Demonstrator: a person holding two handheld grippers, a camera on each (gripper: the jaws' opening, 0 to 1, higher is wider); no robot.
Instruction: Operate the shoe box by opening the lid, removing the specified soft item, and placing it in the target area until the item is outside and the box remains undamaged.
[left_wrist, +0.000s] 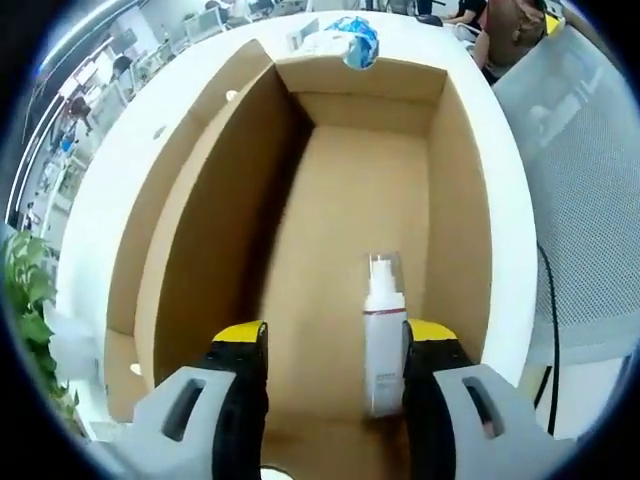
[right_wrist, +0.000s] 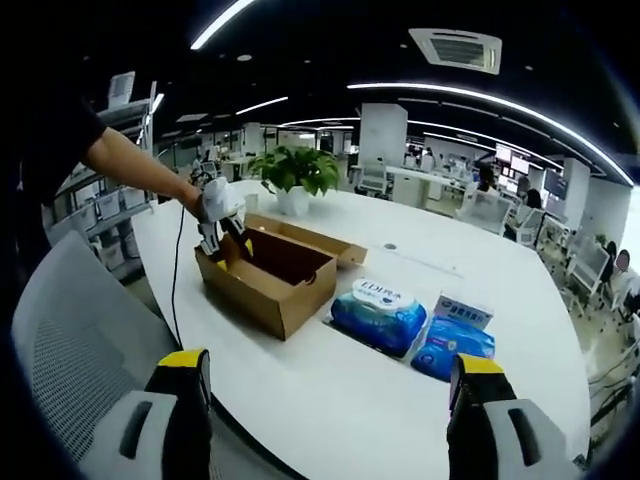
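Observation:
The cardboard shoe box (left_wrist: 455, 200) stands open on the white table, its lid (left_wrist: 165, 210) folded out to the left. I look down into it in the left gripper view. My left gripper (left_wrist: 335, 345) is open just above the box floor. A white bottle with a clear cap (left_wrist: 384, 345) sits inside the box, between the jaws and close against the right one. In the right gripper view the box (right_wrist: 285, 290) sits mid-table, and a person's hand holds the left gripper (right_wrist: 222, 228) in it. My right gripper (right_wrist: 332, 400) is wide open and holds nothing, well short of the box.
Two blue soft packs (right_wrist: 380, 312) (right_wrist: 455, 342) lie on the table to the right of the box; one blue pack (left_wrist: 352, 40) shows beyond the box's far end. A potted plant (right_wrist: 295, 170) stands behind. A grey mesh chair (right_wrist: 70, 340) is at the table's near edge.

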